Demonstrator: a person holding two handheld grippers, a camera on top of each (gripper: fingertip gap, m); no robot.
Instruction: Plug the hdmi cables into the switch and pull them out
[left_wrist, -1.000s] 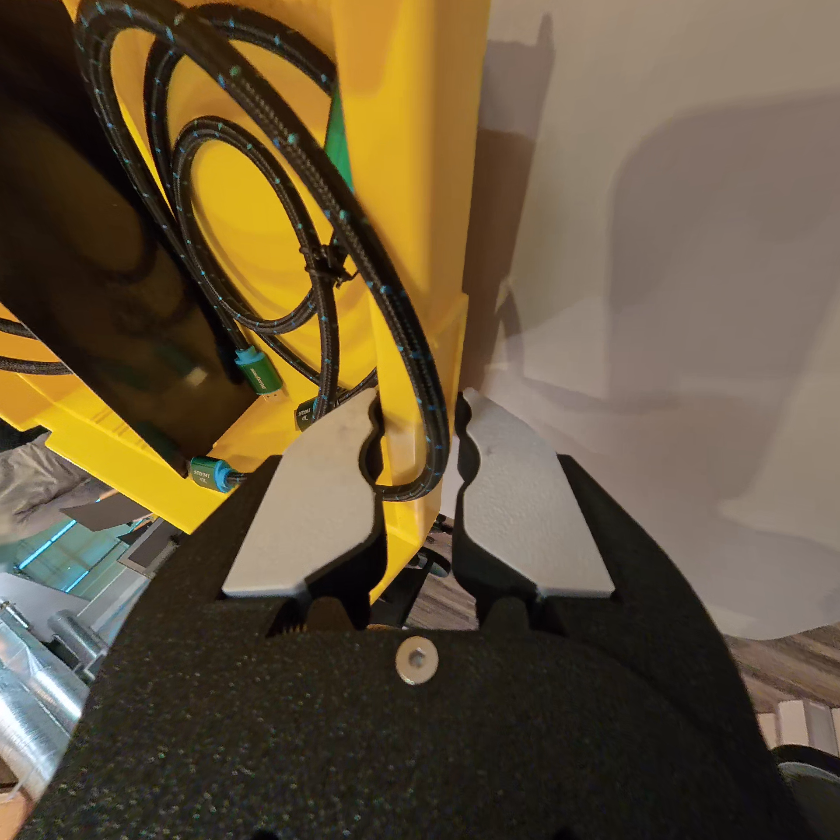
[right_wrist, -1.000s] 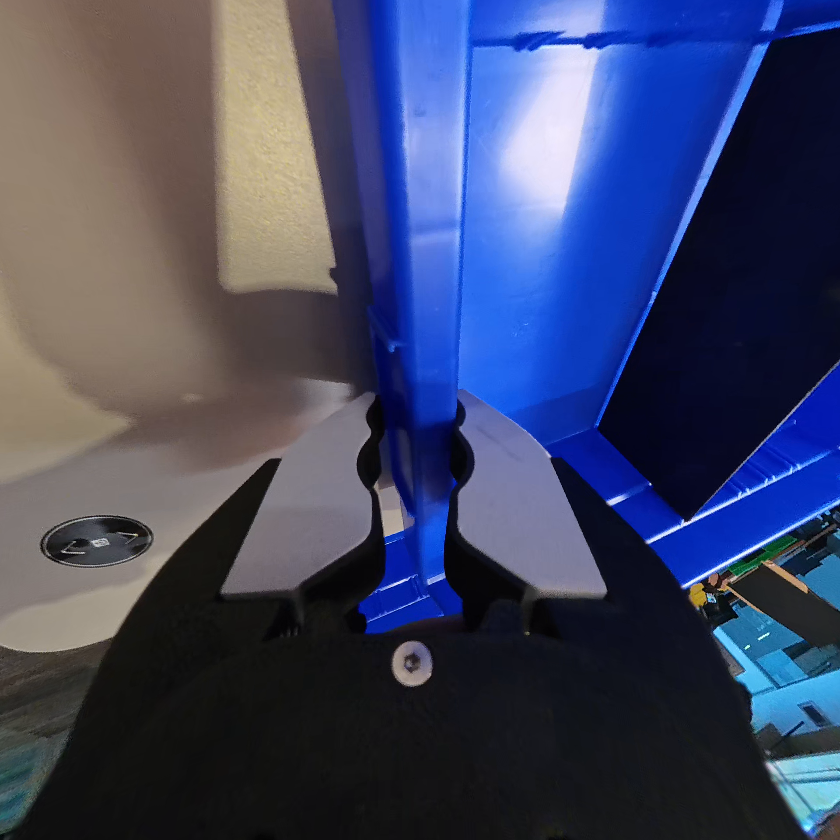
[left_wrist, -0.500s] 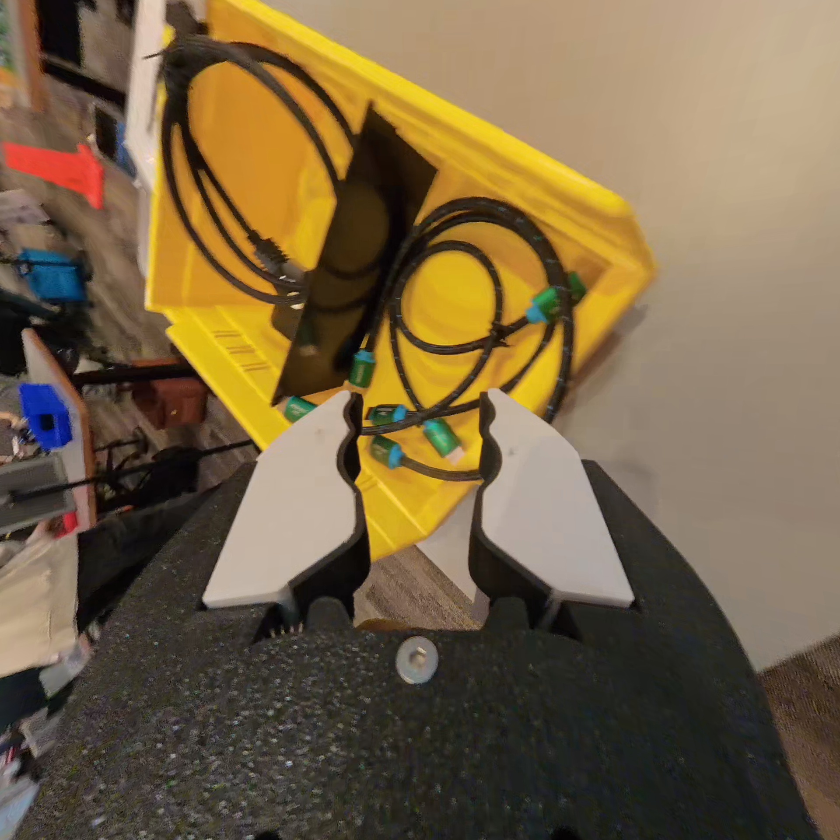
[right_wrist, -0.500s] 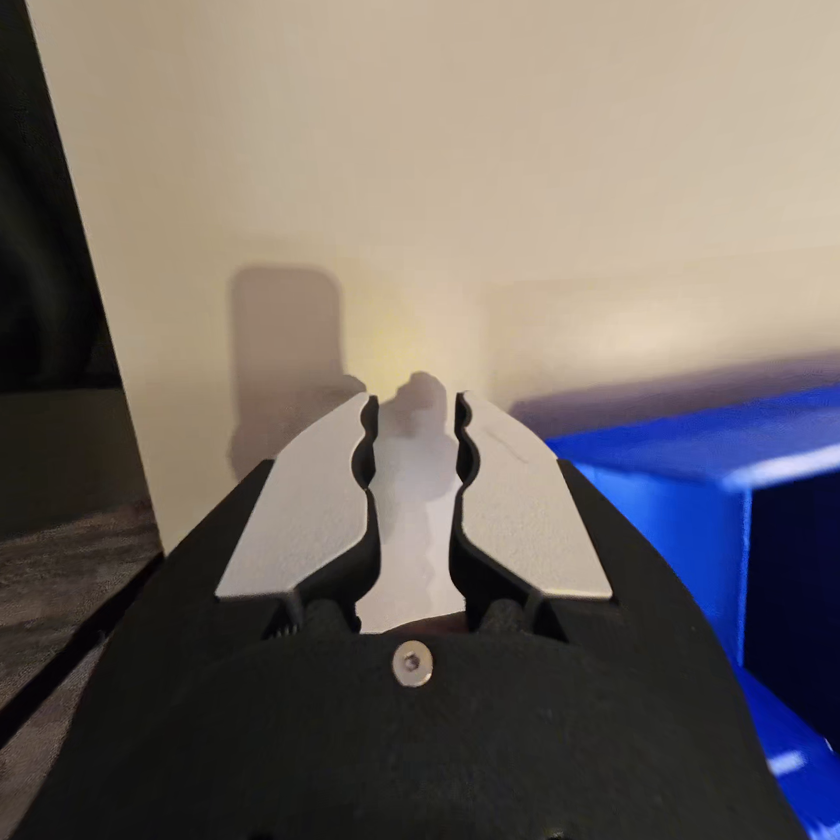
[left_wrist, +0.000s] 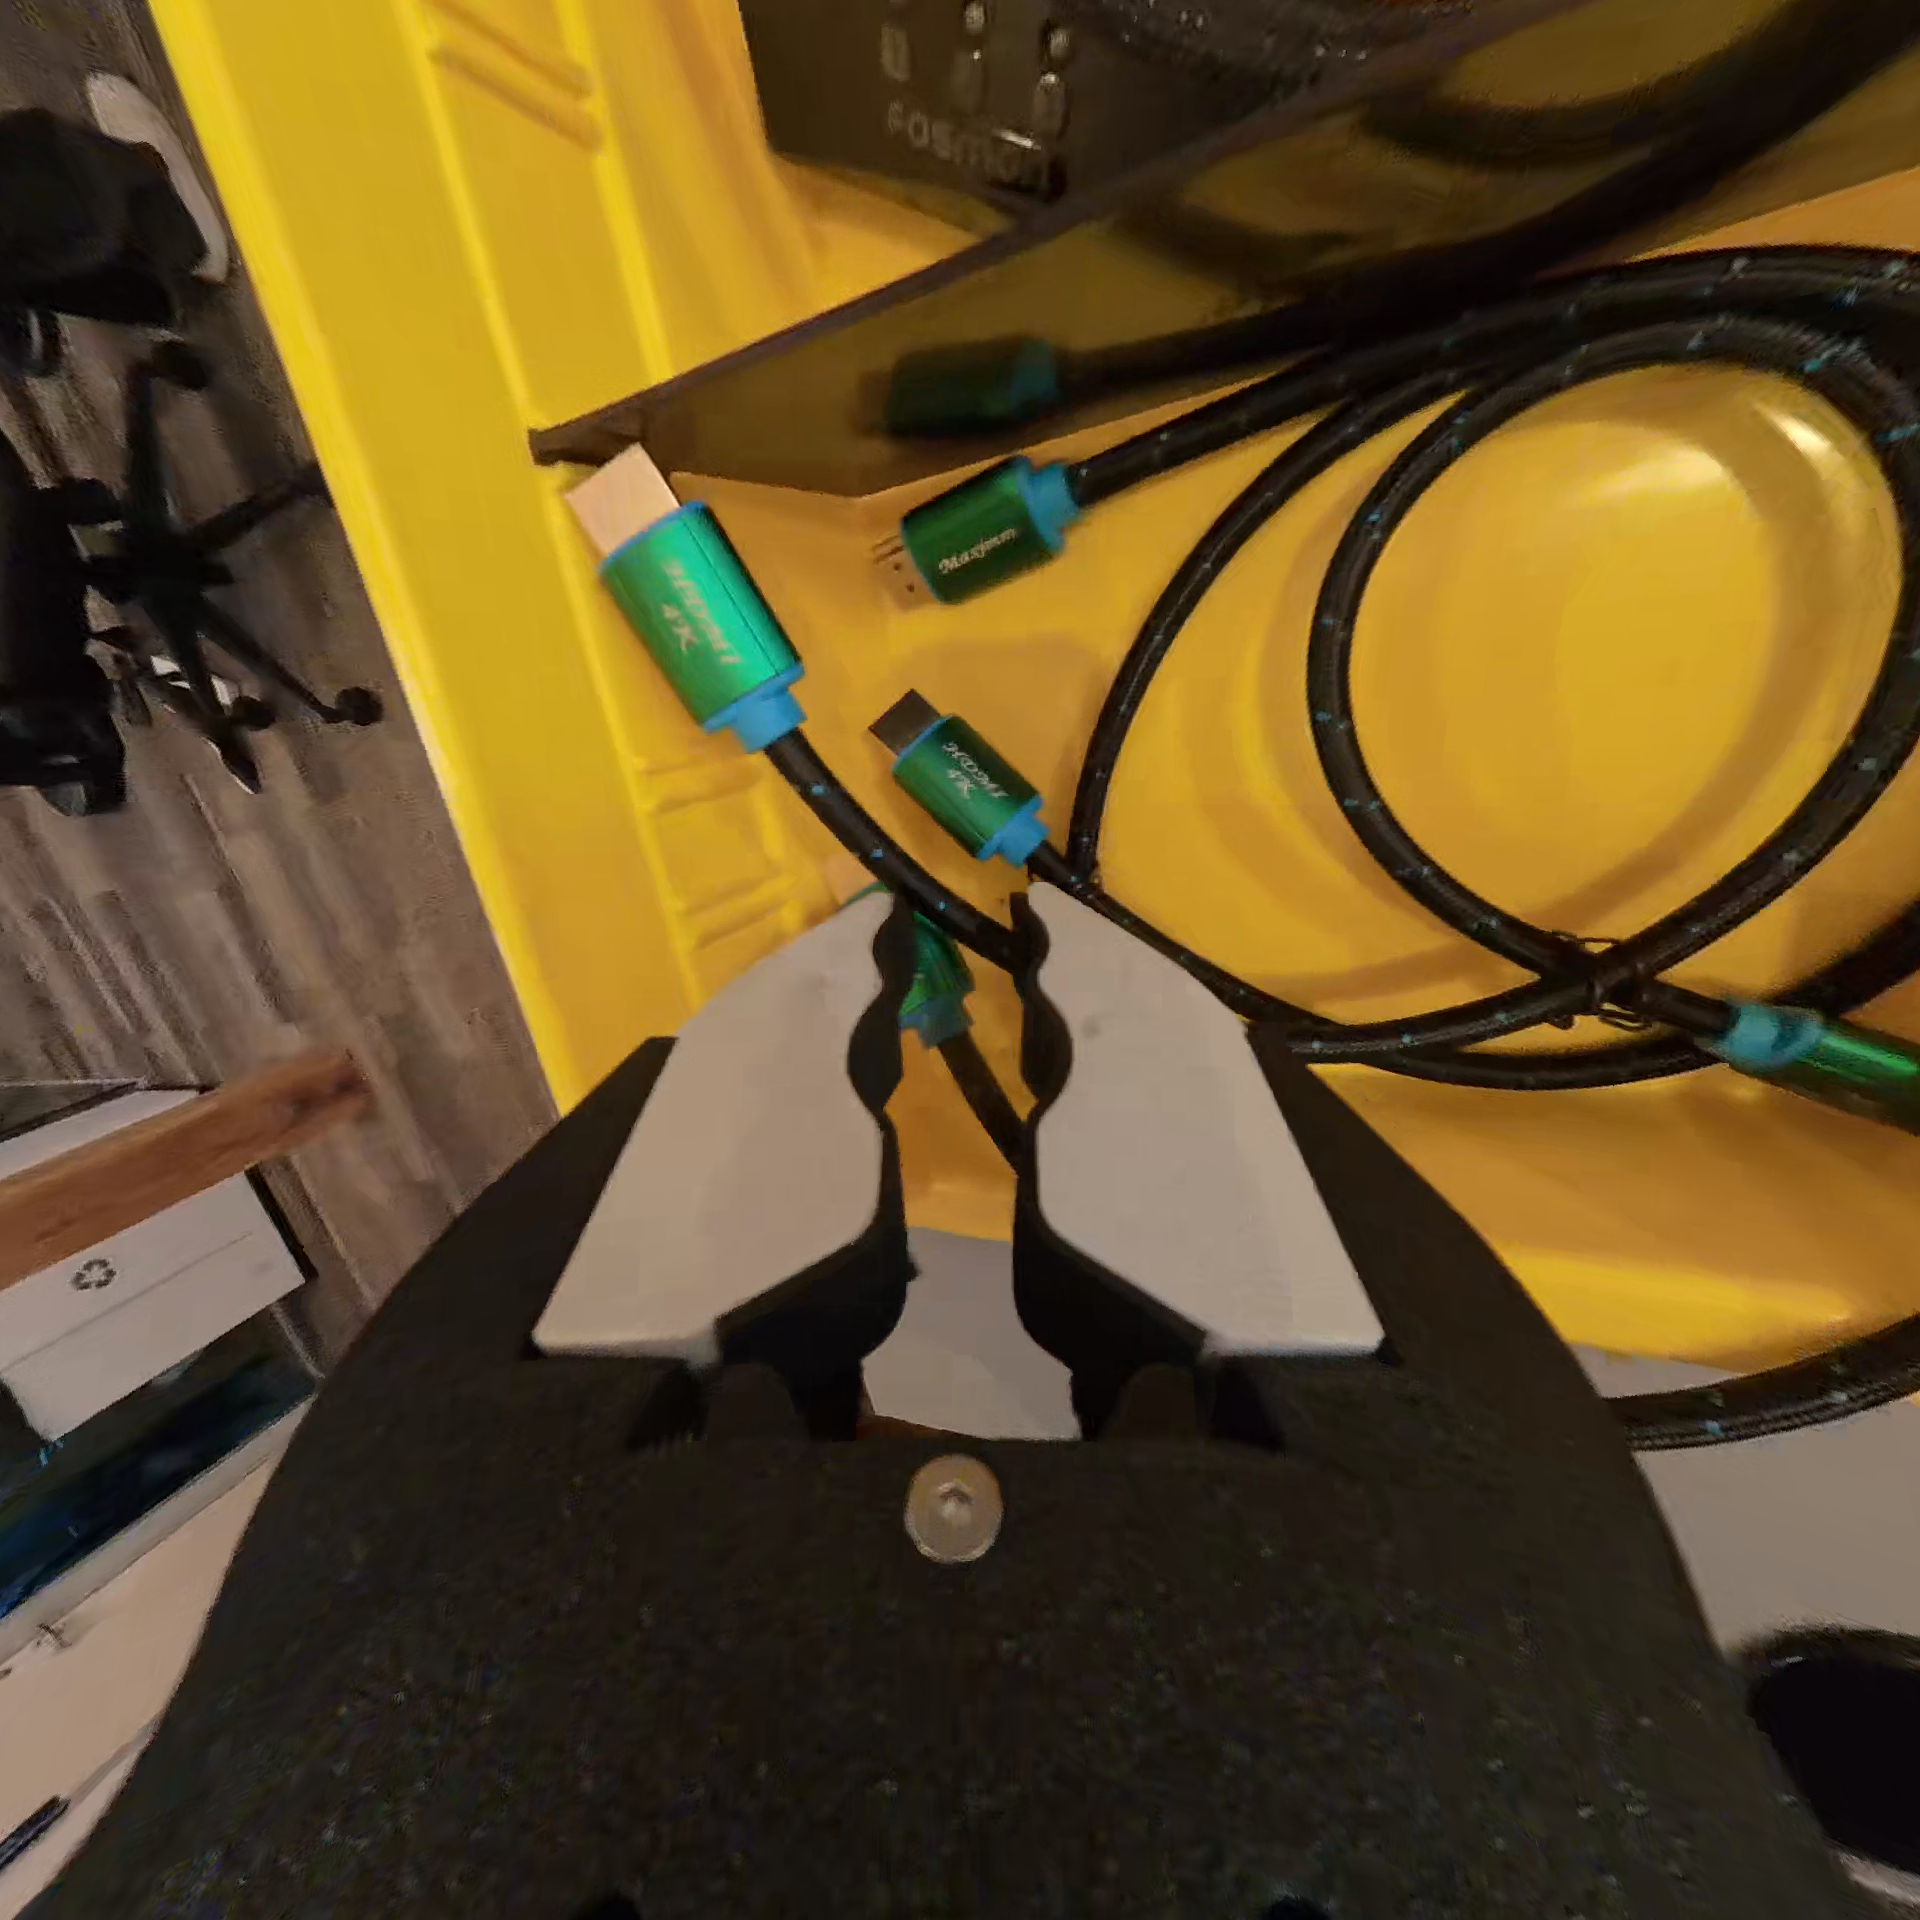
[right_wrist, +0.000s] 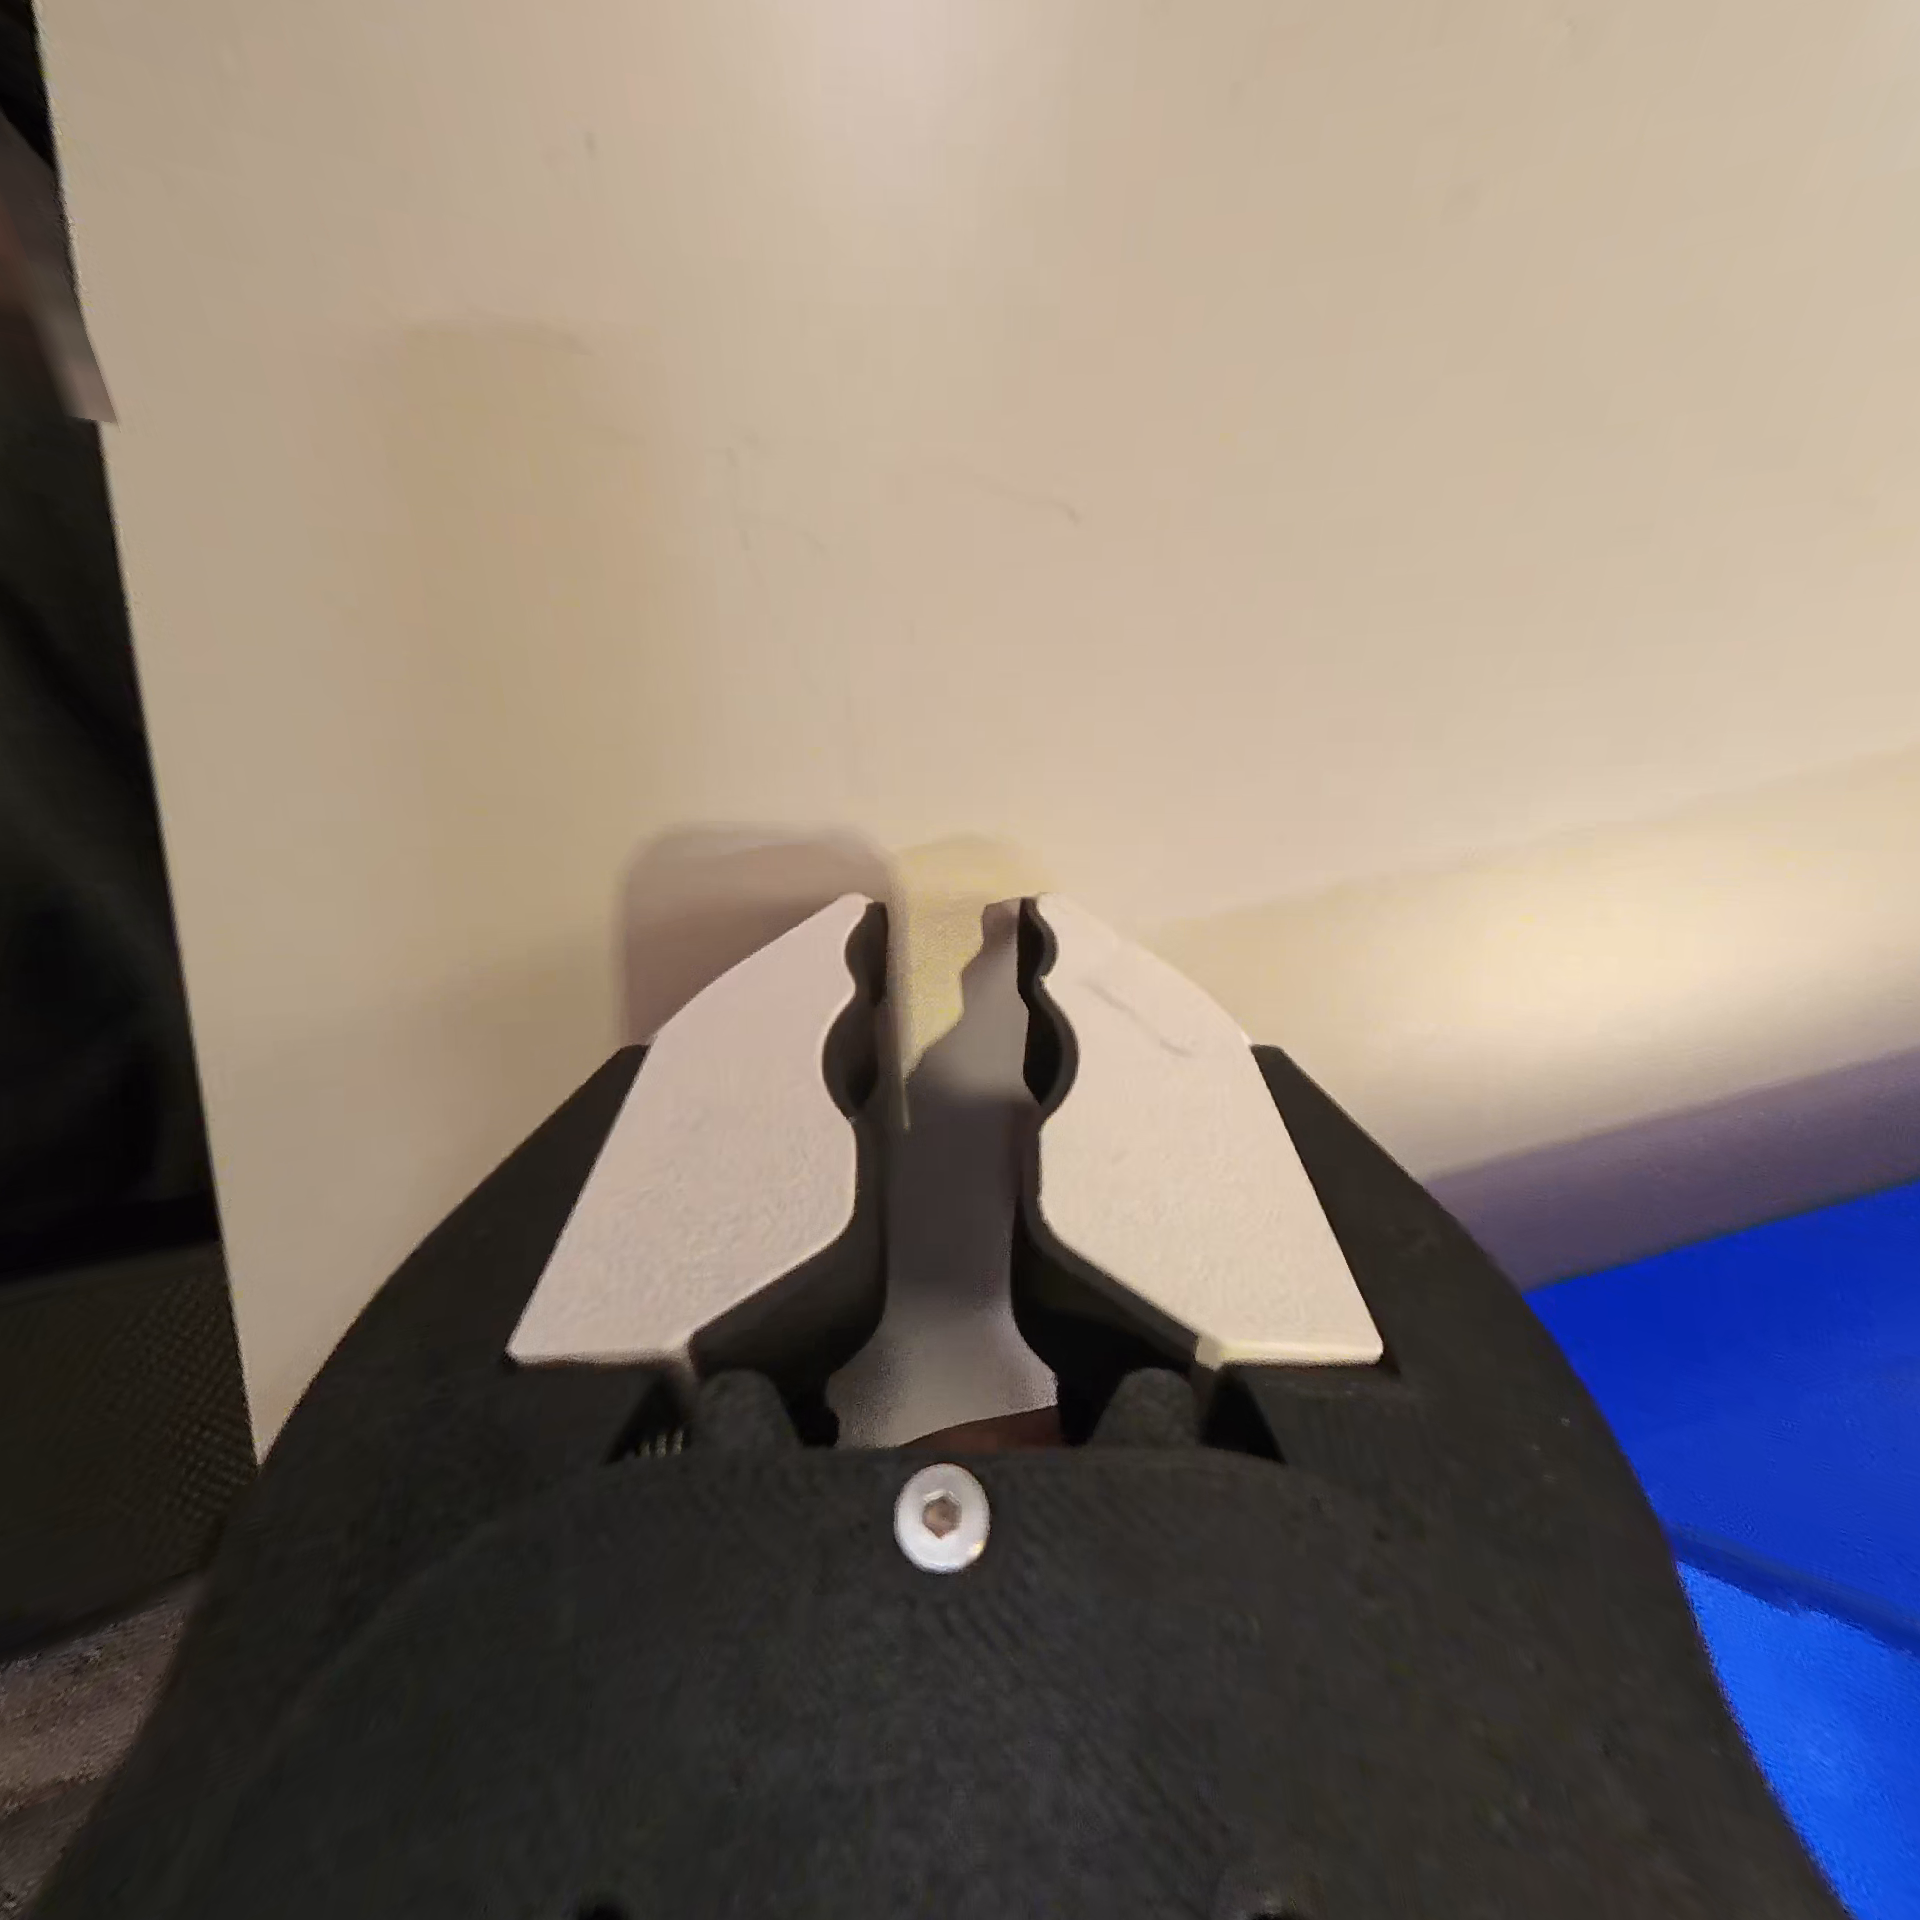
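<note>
Left claw (left_wrist: 956, 925): fingers parted by a narrow gap, gripping nothing; its tips hung just over the yellow bin's near end.
Plug between the tips: a green HDMI plug (left_wrist: 933, 982) showed in the gap between the fingers, with its black braided lead running back toward 6 o'clock; whether either finger touched it could not be told.
Yellow bin (left_wrist: 488, 436): it filled the view from 11 to 3 o'clock, with the cables lying loose on its floor.
Nearer plugs: a small green plug (left_wrist: 966, 792) lay just beyond the tips at 12 o'clock; a larger one (left_wrist: 698, 623) with a bare metal end sat at 11 o'clock, tilted against the bin wall.
Farther plug: another green plug (left_wrist: 982, 540) lay at 12 o'clock, close under the black divider (left_wrist: 748, 436).
Cable coil (left_wrist: 1558, 665): black braid with blue flecks looped at 1 to 2 o'clock; one more green plug (left_wrist: 1829, 1060) rested at 3 o'clock.
Switch (left_wrist: 977, 94): a black box, blurred, beyond the divider at 12 o'clock, in the far compartment.
Right claw (right_wrist: 954, 914): fingers slightly apart, empty, facing a cream worktop (right_wrist: 1039, 416).
Blue bin (right_wrist: 1714, 1382): its edge showed at 4 o'clock of the right claw.
</note>
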